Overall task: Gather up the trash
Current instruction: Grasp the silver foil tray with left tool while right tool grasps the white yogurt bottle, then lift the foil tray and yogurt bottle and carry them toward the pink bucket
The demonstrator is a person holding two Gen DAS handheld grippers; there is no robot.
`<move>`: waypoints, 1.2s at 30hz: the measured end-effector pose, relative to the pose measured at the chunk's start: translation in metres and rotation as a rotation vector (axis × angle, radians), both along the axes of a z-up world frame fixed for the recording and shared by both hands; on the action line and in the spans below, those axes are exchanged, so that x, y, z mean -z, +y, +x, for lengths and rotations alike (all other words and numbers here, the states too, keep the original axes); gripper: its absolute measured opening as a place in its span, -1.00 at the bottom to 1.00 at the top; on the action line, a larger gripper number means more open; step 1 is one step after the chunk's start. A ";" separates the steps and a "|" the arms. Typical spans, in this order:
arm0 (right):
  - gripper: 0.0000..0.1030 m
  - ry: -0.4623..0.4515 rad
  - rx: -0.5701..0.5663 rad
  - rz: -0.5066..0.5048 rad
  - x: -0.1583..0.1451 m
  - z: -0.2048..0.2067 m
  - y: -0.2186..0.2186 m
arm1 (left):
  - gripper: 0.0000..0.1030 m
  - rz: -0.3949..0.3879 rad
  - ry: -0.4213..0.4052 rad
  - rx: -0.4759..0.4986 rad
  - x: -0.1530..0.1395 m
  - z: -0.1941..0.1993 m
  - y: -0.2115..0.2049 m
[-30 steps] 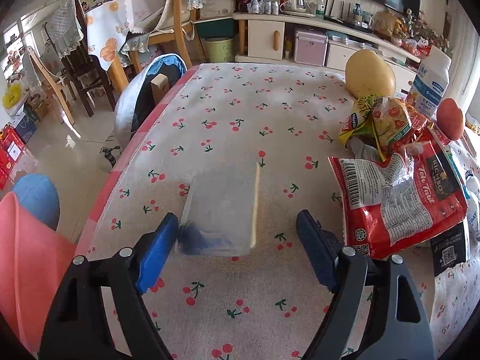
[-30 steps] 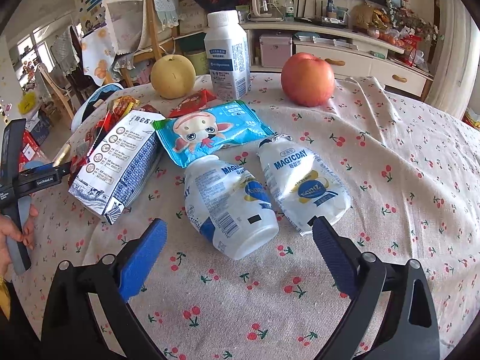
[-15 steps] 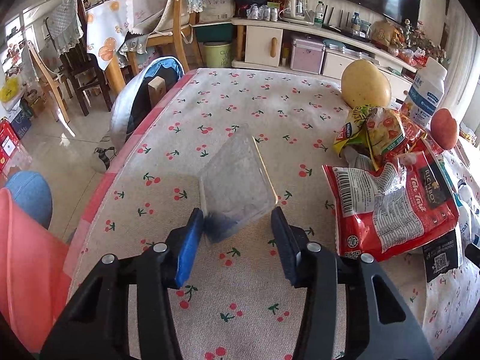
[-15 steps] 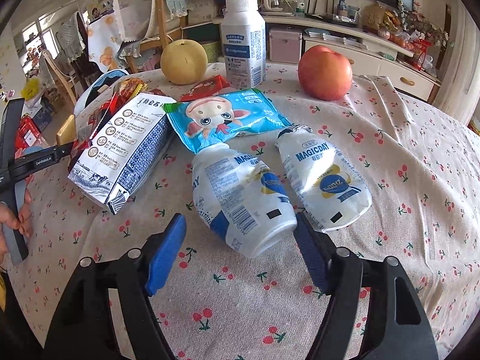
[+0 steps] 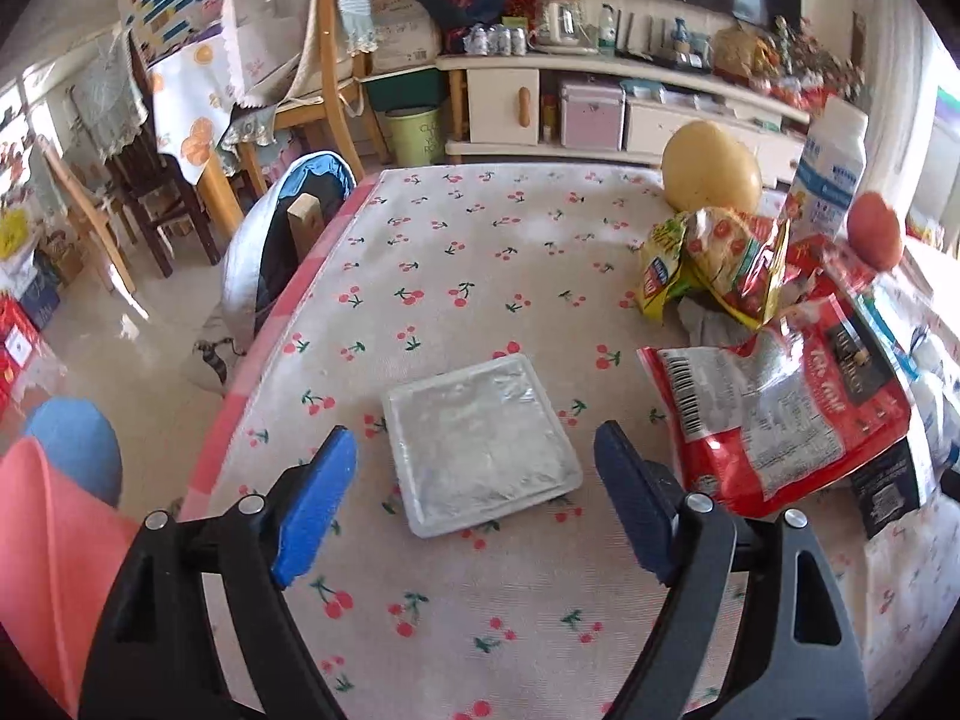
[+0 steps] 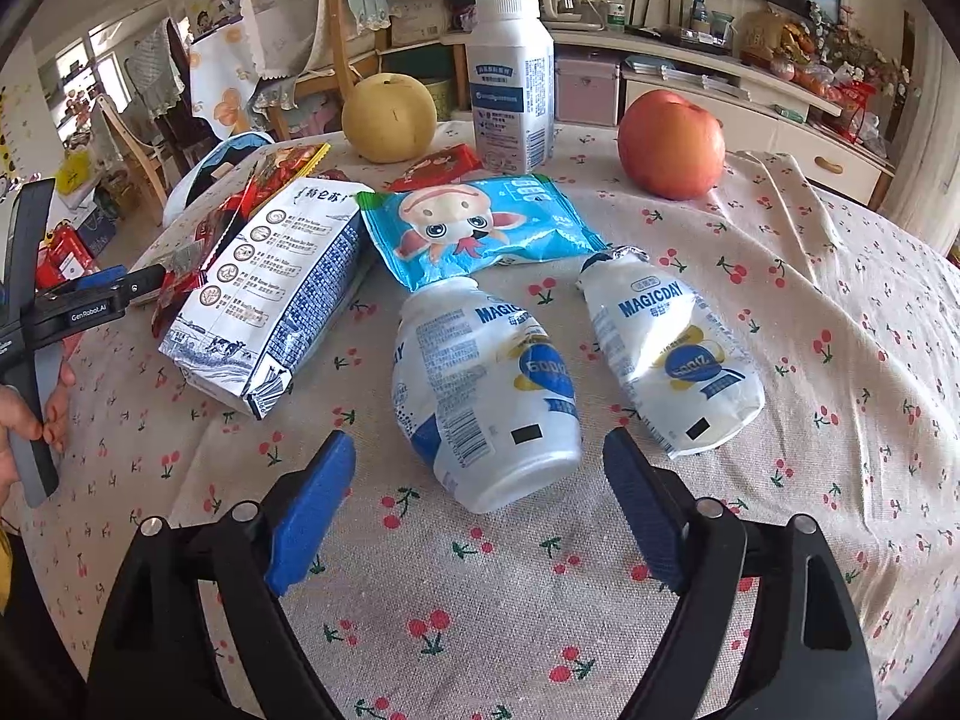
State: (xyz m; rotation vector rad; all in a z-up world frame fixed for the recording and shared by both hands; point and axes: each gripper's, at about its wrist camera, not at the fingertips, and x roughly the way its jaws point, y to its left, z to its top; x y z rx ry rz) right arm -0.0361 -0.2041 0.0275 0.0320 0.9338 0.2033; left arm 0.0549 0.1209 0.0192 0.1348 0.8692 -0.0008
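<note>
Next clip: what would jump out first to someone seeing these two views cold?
In the right wrist view, two crushed white Magicday bottles lie side by side on the cherry-print tablecloth, with a red apple and a yellow pear standing behind them. In the left wrist view, a flat clear plastic tray lies alone between the opening jaws of the left hand-held gripper, untouched.

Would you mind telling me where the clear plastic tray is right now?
In the left wrist view, the clear plastic tray lies flat on the cherry-print tablecloth, left of the red snack bag.
</note>
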 end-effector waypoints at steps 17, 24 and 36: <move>0.29 -0.030 0.042 -0.049 0.003 0.006 0.000 | 0.23 -0.049 0.032 -0.114 0.009 0.019 -0.008; -0.07 -0.042 0.048 -0.034 0.003 0.003 -0.002 | 0.22 -0.073 0.012 -0.105 0.004 -0.003 -0.012; 0.67 -0.033 0.035 0.025 -0.001 0.002 0.004 | 0.22 -0.142 -0.047 -0.091 -0.026 -0.081 -0.007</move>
